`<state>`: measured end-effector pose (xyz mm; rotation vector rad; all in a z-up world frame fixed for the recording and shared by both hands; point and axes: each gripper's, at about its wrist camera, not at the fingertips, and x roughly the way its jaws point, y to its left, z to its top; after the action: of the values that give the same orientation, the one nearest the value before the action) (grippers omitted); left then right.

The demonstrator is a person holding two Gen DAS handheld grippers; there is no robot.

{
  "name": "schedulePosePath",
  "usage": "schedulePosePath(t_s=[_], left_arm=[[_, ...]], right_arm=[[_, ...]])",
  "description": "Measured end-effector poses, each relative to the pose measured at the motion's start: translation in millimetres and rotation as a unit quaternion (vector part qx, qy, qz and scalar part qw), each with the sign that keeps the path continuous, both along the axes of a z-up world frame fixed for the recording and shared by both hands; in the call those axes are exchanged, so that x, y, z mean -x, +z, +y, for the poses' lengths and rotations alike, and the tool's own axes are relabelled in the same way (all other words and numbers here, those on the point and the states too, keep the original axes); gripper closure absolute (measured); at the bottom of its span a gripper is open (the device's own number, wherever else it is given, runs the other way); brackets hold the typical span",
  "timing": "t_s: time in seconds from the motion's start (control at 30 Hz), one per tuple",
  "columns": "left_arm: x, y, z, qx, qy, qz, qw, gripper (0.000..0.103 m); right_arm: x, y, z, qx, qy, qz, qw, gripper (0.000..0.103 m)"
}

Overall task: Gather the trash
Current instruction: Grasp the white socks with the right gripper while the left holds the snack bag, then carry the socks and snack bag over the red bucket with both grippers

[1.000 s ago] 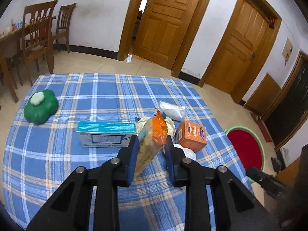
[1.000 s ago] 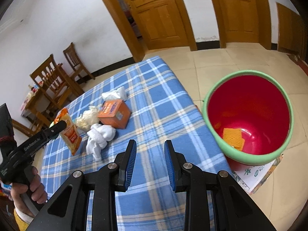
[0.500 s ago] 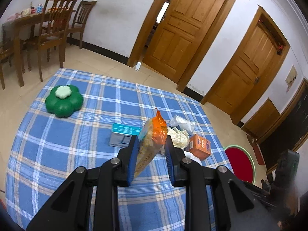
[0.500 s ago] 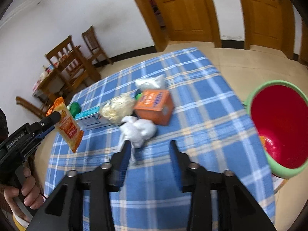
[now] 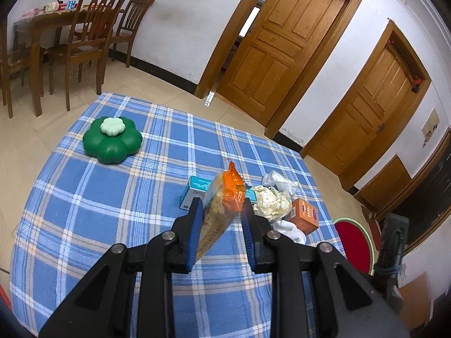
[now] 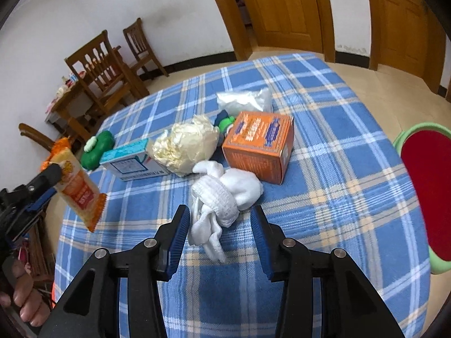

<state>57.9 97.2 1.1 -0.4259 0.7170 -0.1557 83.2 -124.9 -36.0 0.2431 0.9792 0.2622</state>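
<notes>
Table (image 6: 324, 129) covered by a blue plaid cloth, woven and soft-looking; the trash lies clustered toward its right half. Left gripper (image 5: 220, 211) clamps an orange snack packet (image 5: 222, 200), crinkled foil, held tilted above the cloth; the same packet (image 6: 76, 186) shows at the left of the right wrist view, clear of the table edge. Right gripper (image 6: 218, 225) stands with fingers moderately wide and pads touching nothing; a white sock bundle (image 6: 222, 194), ribbed knit and limp, lies on the cloth between and just beyond the tips. Just behind the sock bundle, an orange cardboard box (image 6: 259, 146), sharp-edged; left of it, a crumpled cream plastic wad (image 6: 186, 143), touching a flat teal-and-white carton (image 6: 132, 160). Farther back, a clear plastic bag (image 6: 245, 100) and a small green-capped item (image 6: 225, 121), mostly hidden behind the box. A green flower-shaped container (image 5: 111, 139), smooth and glossy, sits well apart at the far left. A red bin with a green rim (image 6: 425, 194) stands on the floor right of the table; wooden chairs (image 5: 93, 33) and panelled doors (image 5: 282, 45) lie beyond.
</notes>
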Motion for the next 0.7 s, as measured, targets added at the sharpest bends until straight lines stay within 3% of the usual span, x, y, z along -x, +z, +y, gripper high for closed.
schedulePosePath(t_s=[0.13,0.2,0.3,0.7], left_arm=[[2.1,1.8,-2.6,0.002,-0.004,-0.001,1.0,0.076],[4.0,3.4,-5.5,0.001,-0.008,-0.003,1.0,0.076],[4.9,5.6,-11.2,0.003,-0.016,-0.004,0.9999,0.076],[9.5,17.1,-48.0,0.014,-0.066,-0.003,0.9978,0.076]], right_arm=[[-1.3,-6.6,1.4,-0.004,0.001,0.011,1.0,0.058],[0.7,-8.6,-0.2,-0.013,0.005,0.016,1.0,0.075],[7.3,-6.8,-2.5,-0.007,0.009,0.008,1.0,0.087],[51.5,18.6,-40.5,-0.036,-0.016,-0.02,0.999,0.088]])
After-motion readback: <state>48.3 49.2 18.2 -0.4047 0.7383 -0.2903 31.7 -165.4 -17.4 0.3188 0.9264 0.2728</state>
